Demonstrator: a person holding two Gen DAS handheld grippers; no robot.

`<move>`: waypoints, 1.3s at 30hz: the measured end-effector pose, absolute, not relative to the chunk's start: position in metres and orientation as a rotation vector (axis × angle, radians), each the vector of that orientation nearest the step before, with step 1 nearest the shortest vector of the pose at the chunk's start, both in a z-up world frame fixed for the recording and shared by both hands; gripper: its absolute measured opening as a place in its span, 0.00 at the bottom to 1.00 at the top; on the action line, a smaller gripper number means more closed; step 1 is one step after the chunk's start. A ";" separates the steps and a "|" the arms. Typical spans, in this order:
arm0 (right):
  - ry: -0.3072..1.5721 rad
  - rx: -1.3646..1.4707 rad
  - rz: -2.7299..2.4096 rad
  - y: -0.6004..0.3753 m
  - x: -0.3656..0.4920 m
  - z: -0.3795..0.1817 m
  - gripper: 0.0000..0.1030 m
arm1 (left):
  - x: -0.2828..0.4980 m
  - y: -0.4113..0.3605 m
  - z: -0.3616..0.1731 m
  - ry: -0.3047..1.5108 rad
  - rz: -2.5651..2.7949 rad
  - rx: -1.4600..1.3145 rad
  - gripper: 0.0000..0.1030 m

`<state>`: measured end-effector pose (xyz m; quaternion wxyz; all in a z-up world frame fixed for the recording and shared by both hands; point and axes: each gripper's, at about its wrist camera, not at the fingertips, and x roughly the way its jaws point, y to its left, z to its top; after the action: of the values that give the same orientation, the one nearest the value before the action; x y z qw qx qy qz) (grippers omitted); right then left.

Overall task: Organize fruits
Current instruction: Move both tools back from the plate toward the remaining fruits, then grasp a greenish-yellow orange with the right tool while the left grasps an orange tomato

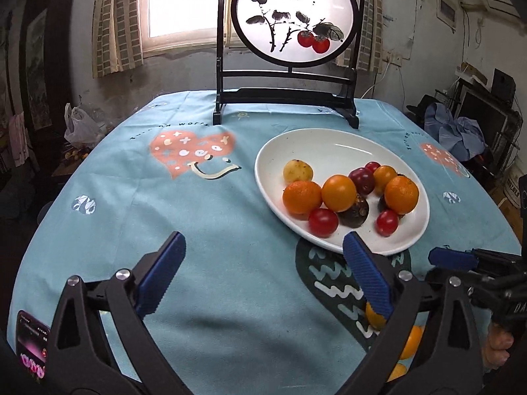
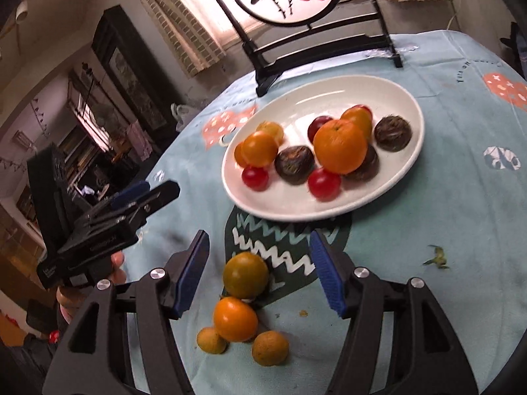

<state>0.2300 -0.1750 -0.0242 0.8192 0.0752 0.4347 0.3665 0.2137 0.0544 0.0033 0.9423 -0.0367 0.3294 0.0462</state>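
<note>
A white oval plate point(image 1: 329, 144) point(image 2: 388, 98) holds several fruits: oranges point(image 1: 338, 192) point(image 2: 341, 146), red tomatoes point(image 1: 323, 222) point(image 2: 324, 182), dark brown fruits point(image 2: 294, 164) and a yellow one point(image 1: 298, 171). On the cloth in front of the plate lie loose fruits: a greenish-orange one point(image 2: 245, 275), an orange one point(image 2: 235, 318) and two small yellow ones point(image 2: 270, 348). My right gripper point(image 2: 260, 276) is open, its jaws either side of the greenish-orange fruit and above it. My left gripper point(image 1: 263, 273) is open and empty over bare cloth left of the plate.
A black stand with a round painted screen point(image 1: 294, 16) stands at the table's back edge. The table has a blue printed cloth point(image 1: 164, 197). A phone point(image 1: 31, 345) lies at the near left. A green scrap point(image 2: 436, 258) lies right of the loose fruits.
</note>
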 end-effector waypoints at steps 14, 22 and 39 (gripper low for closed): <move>0.951 -0.019 0.798 -0.145 0.221 -0.039 0.57 | 0.213 0.065 0.009 0.680 0.097 -0.142 0.95; 0.969 -0.054 0.806 -0.134 0.223 -0.049 0.47 | 0.208 0.065 0.013 0.668 0.085 -0.158 0.95; 0.863 0.191 0.714 -0.185 0.240 -0.021 0.38 | 0.216 0.048 0.000 0.796 -0.131 -0.169 0.94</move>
<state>0.2396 -0.1853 -0.0214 0.8429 0.0902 0.4089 0.3380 0.2165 0.0481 0.0000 0.9162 -0.0819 0.3870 -0.0638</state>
